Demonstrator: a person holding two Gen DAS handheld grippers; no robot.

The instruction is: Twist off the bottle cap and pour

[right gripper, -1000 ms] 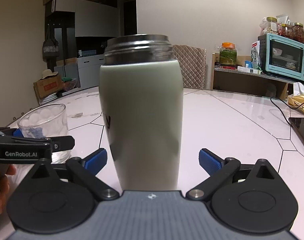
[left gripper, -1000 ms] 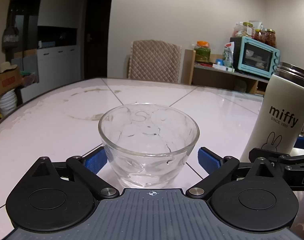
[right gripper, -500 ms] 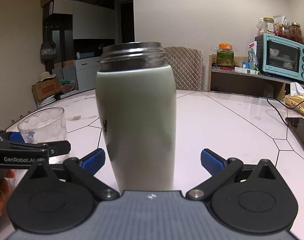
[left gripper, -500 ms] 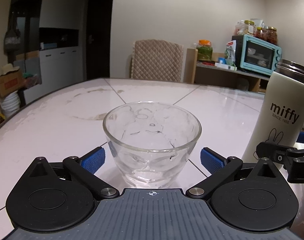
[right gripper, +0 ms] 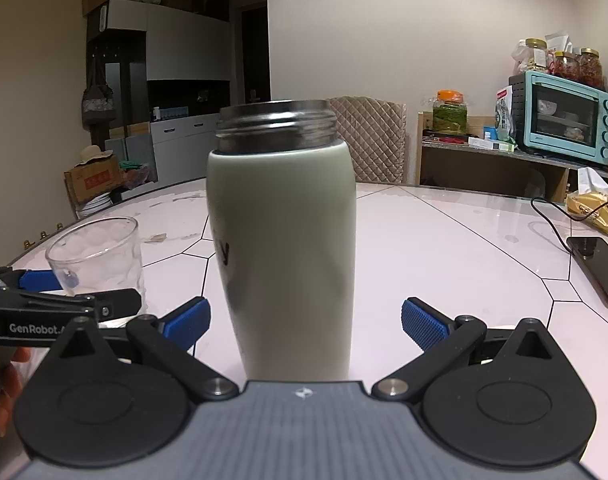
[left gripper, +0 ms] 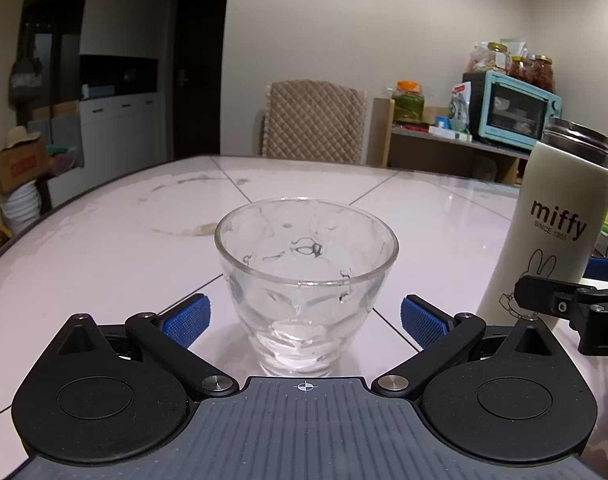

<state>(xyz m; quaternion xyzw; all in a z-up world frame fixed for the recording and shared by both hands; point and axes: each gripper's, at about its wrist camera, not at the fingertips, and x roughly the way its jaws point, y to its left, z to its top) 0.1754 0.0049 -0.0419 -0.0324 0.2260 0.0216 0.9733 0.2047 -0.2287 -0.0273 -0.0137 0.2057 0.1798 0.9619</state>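
Left wrist view: the left tool [left gripper: 306, 314] is held open, blue pads either side of an upright clear glass cup [left gripper: 306, 276] on the white counter [left gripper: 104, 248], pads not touching. Right wrist view: the right tool [right gripper: 306, 320] is likewise spread wide around the uncapped miffy bottle [right gripper: 282, 240], seen standing upright, ungripped.

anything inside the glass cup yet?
Nothing visible: the glass cup looks empty, with the table showing through its clear wall. The miffy bottle stands uncapped, upright; its contents are hidden by the opaque wall.
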